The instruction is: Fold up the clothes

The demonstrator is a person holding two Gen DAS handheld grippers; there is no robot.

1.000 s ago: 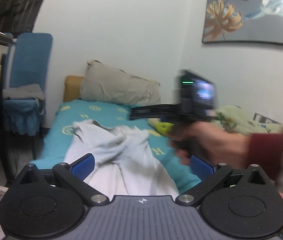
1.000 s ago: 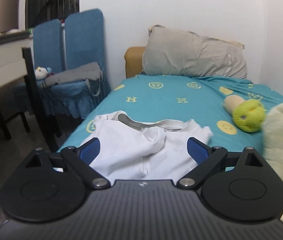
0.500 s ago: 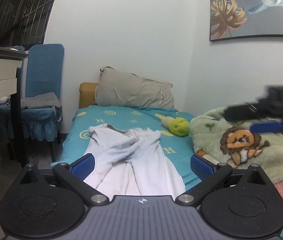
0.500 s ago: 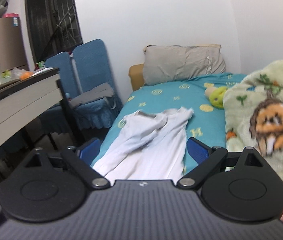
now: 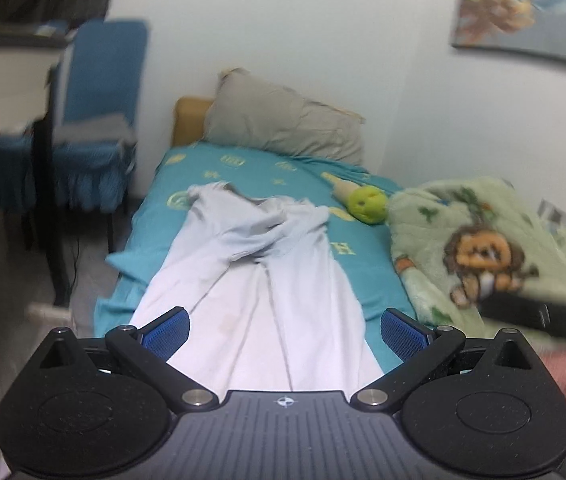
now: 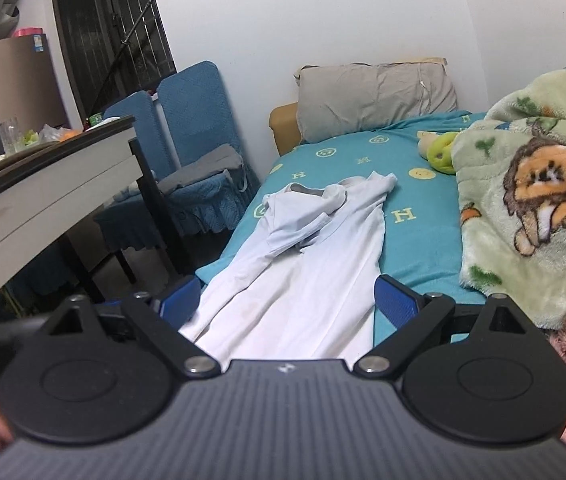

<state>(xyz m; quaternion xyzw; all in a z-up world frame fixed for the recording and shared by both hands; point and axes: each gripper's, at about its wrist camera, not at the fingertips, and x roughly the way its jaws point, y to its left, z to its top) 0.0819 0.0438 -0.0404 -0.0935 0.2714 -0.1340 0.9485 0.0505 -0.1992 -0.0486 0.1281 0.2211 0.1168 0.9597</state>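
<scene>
Left wrist view: the left gripper (image 5: 285, 326) hangs above the near end of a white garment (image 5: 259, 280) laid lengthwise on the teal bed (image 5: 375, 280), its jaws spread wide with nothing between the blue pads (image 5: 167, 330). The garment's far end is bunched in loose folds near the middle of the mattress, just left of a green plush toy (image 5: 369, 204). A grey pillow (image 5: 287, 124) leans against the wall at the head of the bed, and a green lion-print blanket (image 5: 483, 248) is heaped along the right side. Half a second ago the frame was sharp and the camera sat farther back; now the picture is motion-blurred, the garment fills more of the frame, and the dark blurred shape of the right gripper (image 5: 543, 316) sits lower at the right edge than it did then.

Right wrist view: the right gripper (image 6: 289, 304) is likewise held with its jaws wide and empty over the garment's (image 6: 307, 264) near end. A desk (image 6: 43, 192) stands at left with blue chairs (image 6: 195, 120) behind it; the blanket (image 6: 531, 208) lies at right beside the plush toy (image 6: 441, 154). Compared with half a second earlier, the scene is framed almost the same, the garment lying in the same place on the bed (image 6: 423, 240).
</scene>
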